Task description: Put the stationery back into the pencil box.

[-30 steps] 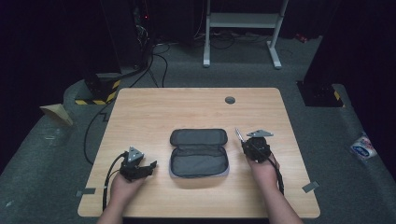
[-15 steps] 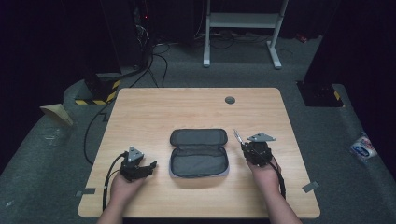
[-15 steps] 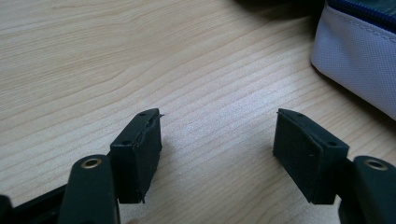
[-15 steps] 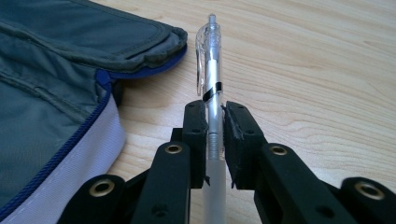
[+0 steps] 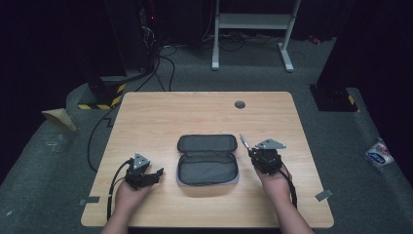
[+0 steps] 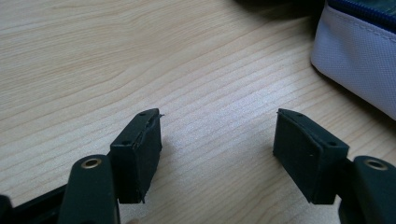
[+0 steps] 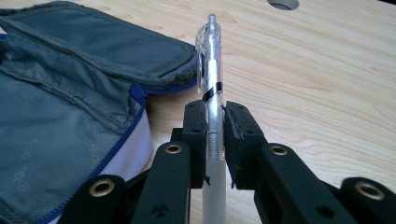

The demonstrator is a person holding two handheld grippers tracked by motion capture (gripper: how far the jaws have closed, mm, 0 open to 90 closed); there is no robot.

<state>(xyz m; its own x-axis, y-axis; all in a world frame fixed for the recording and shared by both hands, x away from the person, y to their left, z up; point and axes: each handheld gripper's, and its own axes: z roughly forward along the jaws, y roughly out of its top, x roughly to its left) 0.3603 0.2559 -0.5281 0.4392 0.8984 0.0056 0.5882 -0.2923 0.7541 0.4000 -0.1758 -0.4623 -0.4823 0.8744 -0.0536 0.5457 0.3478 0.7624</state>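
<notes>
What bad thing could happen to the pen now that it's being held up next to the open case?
The right gripper pinches the clear pen along a thin stretch of its smooth barrel, so it might slip or swivel between the jaws.

The pen sits beside the open pencil case, above the bare table. If dropped, it would likely land on the wood and roll away.

The left gripper is open and off the case, so the case could slide if the pen pushes it.

open grey pouch [image 5: 208, 158] on wooden table [image 5: 160, 117].
</notes>
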